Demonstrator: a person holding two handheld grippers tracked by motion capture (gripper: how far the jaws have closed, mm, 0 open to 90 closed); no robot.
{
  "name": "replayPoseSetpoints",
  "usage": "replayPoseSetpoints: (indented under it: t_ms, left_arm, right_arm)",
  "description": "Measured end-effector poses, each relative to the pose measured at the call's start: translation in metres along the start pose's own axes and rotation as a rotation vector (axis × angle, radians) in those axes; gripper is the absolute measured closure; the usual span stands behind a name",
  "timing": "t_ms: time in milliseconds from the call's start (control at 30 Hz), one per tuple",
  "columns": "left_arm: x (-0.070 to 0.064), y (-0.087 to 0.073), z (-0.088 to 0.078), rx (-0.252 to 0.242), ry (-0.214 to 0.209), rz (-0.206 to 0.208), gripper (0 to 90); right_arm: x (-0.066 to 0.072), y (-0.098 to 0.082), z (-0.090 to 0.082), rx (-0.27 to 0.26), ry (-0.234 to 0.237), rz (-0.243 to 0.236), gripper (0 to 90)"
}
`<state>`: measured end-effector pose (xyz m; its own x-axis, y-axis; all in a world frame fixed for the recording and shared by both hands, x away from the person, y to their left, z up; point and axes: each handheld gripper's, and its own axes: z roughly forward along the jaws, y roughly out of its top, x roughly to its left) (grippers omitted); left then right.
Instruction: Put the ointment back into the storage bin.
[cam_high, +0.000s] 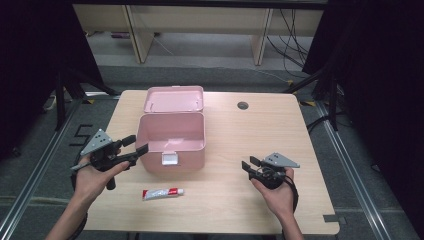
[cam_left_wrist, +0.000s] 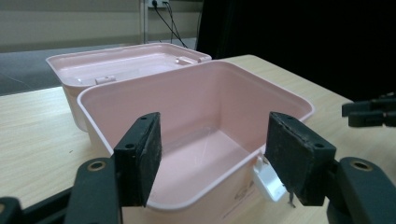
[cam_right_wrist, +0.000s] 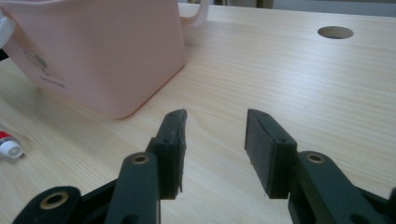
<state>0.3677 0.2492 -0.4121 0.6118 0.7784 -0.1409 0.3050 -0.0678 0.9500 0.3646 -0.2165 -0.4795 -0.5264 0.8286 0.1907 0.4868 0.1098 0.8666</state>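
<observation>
A pink plastic box (cam_high: 190, 161) stands open in the middle of the wooden table, its lid (cam_high: 174, 98) flipped back behind it and a white latch (cam_high: 169, 159) on its front wall. Nothing lies inside the box (cam_left_wrist: 201, 98). A red-and-white tube (cam_high: 162, 193) lies on the table in front of it. My left gripper (cam_high: 139, 145) is open at the box's left front corner, with its jaws (cam_left_wrist: 212, 154) framing the rim and nothing between the pads. My right gripper (cam_high: 249, 162) is open to the right of the box, low over bare table (cam_right_wrist: 215, 140).
A round cable hole (cam_high: 243, 105) sits in the table top at the back right. Table legs and cables stand on the floor beyond the far edge. Dark curtains hang on both sides. Bare wood lies to the right of the box and along the front edge.
</observation>
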Motion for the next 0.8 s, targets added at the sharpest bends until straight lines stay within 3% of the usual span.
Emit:
replayPoseSetpoints:
  t_ms: [33, 100, 133, 167, 200, 233, 267, 333, 367, 400, 600, 633, 667, 800]
  left_arm:
    - [-0.001, 0.001, -0.001, 0.009, 0.003, 0.004, 35.5]
    - [-0.002, 0.004, -0.004, 0.003, -0.011, 0.01, 36.0]
    - [-0.003, 0.005, -0.006, 0.007, -0.009, 0.014, 36.6]
    - [-0.003, 0.006, -0.007, 0.004, -0.014, 0.018, 37.2]
    - [-0.004, 0.007, -0.008, 0.011, -0.012, 0.028, 37.9]
    - [-0.005, 0.008, -0.009, 0.014, -0.016, 0.035, 38.5]
    - [-0.006, 0.008, -0.009, 0.02, -0.02, 0.04, 38.8]
    - [-0.008, 0.01, -0.011, 0.038, -0.023, 0.057, 40.3]
    - [-0.009, 0.01, -0.011, 0.042, -0.029, 0.067, 41.4]
    - [-0.01, 0.01, -0.011, 0.041, -0.038, 0.068, 42.4]
    - [-0.015, 0.008, -0.012, 0.084, -0.057, 0.101, 43.4]
    - [-0.016, 0.008, -0.011, 0.085, -0.066, 0.103, 43.5]
    - [-0.017, 0.007, -0.011, 0.096, -0.07, 0.109, 43.7]
    - [-0.019, 0.006, -0.01, 0.124, -0.101, 0.142, 45.6]
  right_arm:
    - [-0.004, 0.0, 0.001, -0.018, -0.001, -0.033, 59.1]
    - [-0.006, 0.001, -0.001, -0.021, -0.004, -0.038, 58.8]
    - [-0.009, 0.002, -0.001, -0.01, -0.013, -0.065, 58.8]
    - [-0.01, 0.002, 0.0, 0.007, 0.0, -0.059, 58.7]
    - [-0.009, 0.001, -0.002, -0.006, -0.018, -0.037, 58.6]
    - [-0.013, 0.002, -0.003, -0.007, -0.027, -0.06, 58.4]
    - [-0.011, 0.0, -0.002, -0.016, -0.022, -0.018, 58.4]
    - [-0.015, 0.0, -0.002, -0.001, -0.034, -0.05, 58.4]
    - [-0.014, -0.001, -0.002, -0.007, -0.033, -0.016, 58.4]
    - [-0.016, -0.001, -0.003, 0.0, -0.038, -0.05, 58.4]
    - [-0.017, -0.002, -0.003, 0.012, -0.026, -0.034, 58.2]
    - [-0.015, -0.003, -0.003, 0.02, -0.016, 0.005, 58.2]
    - [-0.016, -0.003, -0.003, 0.017, -0.022, 0.007, 58.2]
    - [-0.021, -0.002, -0.004, 0.017, -0.039, -0.04, 58.2]
